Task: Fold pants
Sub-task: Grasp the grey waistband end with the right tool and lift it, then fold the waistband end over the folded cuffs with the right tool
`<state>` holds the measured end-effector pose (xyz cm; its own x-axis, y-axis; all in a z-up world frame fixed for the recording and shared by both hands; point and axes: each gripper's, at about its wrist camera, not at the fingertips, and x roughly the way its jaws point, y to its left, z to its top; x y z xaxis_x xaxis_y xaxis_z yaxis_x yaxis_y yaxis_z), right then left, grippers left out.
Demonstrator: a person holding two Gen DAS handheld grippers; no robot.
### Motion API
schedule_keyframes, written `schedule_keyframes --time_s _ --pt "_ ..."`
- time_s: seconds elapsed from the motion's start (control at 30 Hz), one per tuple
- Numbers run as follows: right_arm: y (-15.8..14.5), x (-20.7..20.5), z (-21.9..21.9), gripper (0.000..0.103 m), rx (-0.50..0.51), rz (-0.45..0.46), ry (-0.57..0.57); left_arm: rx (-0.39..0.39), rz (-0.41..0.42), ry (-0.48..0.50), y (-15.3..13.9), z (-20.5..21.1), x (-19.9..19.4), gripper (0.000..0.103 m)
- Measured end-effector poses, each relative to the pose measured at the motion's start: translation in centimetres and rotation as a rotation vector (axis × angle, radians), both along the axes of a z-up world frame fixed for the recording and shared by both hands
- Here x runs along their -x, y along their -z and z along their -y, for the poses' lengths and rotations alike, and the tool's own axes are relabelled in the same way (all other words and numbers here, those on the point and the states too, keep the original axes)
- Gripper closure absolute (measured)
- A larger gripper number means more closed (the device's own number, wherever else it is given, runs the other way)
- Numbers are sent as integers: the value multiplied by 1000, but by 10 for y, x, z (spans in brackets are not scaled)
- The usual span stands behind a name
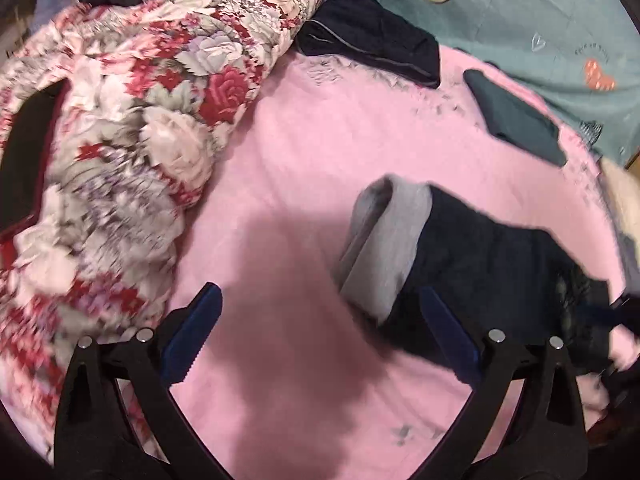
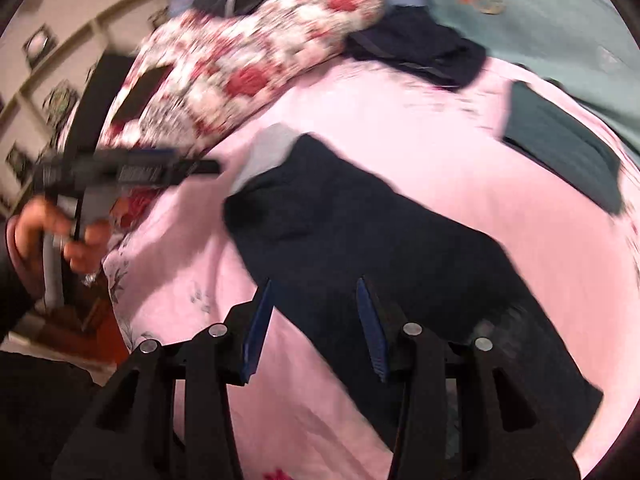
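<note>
Dark navy pants [image 2: 380, 240] with a grey lining showing at one end [image 2: 266, 152] lie folded on the pink blanket [image 2: 420, 140]. In the left wrist view the pants [image 1: 492, 264] lie at the right, grey end [image 1: 384, 240] toward the middle. My left gripper [image 1: 320, 300] is open and empty over the blanket, its right finger beside the pants' edge. It also shows in the right wrist view [image 2: 160, 168], blurred, held in a hand. My right gripper [image 2: 316, 292] is open and empty just above the pants' near edge.
A floral quilt [image 1: 140, 120] is heaped at the left. A folded dark garment [image 1: 372, 36] and a folded dark green garment [image 1: 516, 116] lie at the back. A teal sheet [image 1: 540, 20] lies at the back right. Wall shelves [image 2: 48, 60] show at left.
</note>
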<state>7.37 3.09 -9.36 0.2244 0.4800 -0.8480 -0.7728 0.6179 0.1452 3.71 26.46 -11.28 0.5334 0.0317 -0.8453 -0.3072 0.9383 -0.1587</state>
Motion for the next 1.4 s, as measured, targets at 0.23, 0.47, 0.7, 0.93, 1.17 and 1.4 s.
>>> schedule_keyframes --time_s 0.23,0.47,0.7,0.93,1.17,1.4 --pt "18 8 -24 59 60 -59 56 124 7 153 17 -9 -51 4" --pt "21 9 2 59 82 -94 166 182 -84 332 52 3 -87 21" --pt "22 5 20 59 58 -104 235 233 -92 374 53 5 -90 58" --pt "21 -4 36 59 16 -122 272 236 6 389 7 16 -69 76" --pt "10 -8 62 59 -29 -103 296 228 94 413 -38 59 -47 77" --pt "6 -11 107 59 -87 -105 356 233 160 522 -78 131 -38 94"
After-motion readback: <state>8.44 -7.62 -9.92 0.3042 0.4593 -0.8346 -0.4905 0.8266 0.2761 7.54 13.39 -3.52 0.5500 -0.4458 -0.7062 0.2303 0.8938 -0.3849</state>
